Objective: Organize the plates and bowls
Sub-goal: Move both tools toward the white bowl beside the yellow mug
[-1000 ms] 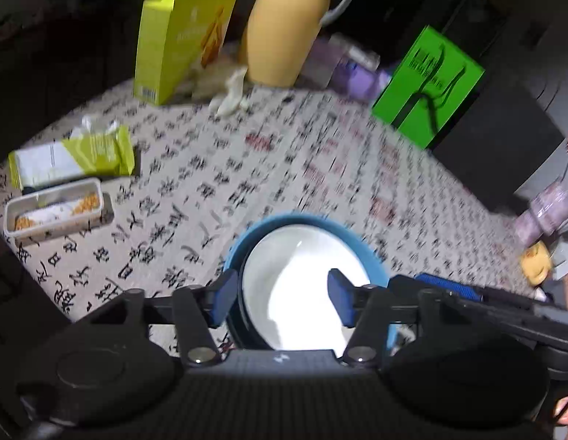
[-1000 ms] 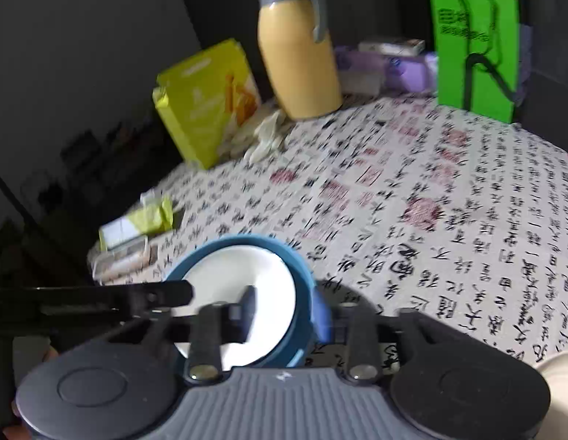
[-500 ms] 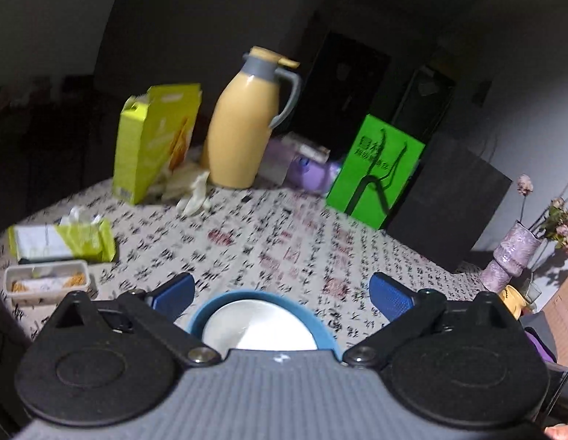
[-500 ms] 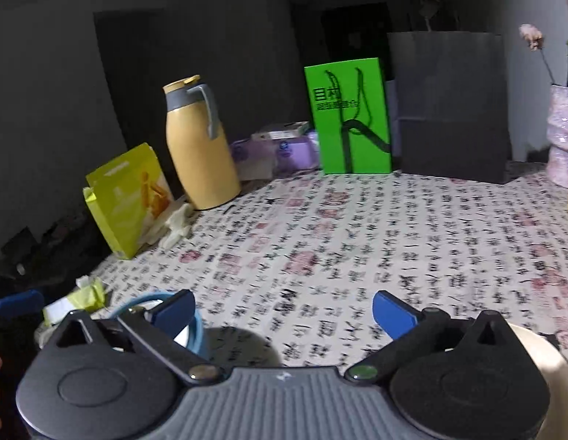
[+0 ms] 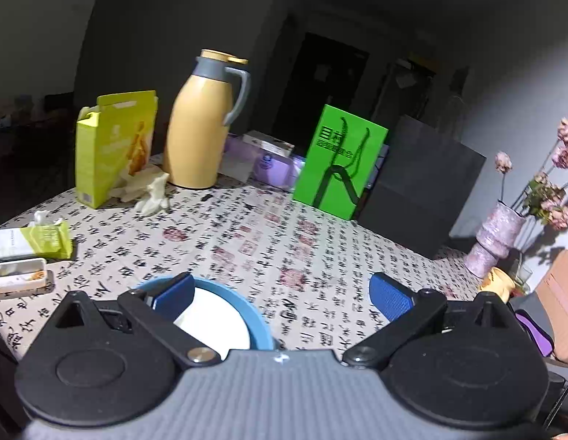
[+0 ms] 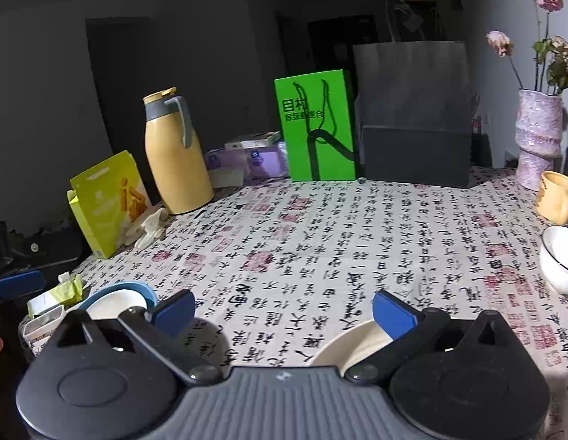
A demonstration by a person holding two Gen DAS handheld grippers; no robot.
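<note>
Both tools are empty, jaws spread wide: the left gripper hangs over the near edge of the table, and the right gripper hovers further right with nothing between its pads. The blue bowl with a white dish nested inside sits on the cloth at the near left corner, free of either tool. The next piece to gather looks to be the cream plate lying just under the right gripper; I'd come in low, slip one pad under its rim and close gently so it doesn't skate on the cloth. A white bowl waits at the far right edge. By my count: one blue bowl, one white dish inside it, one cream plate, one white bowl, plus one yellow mug beside the vase.
</note>
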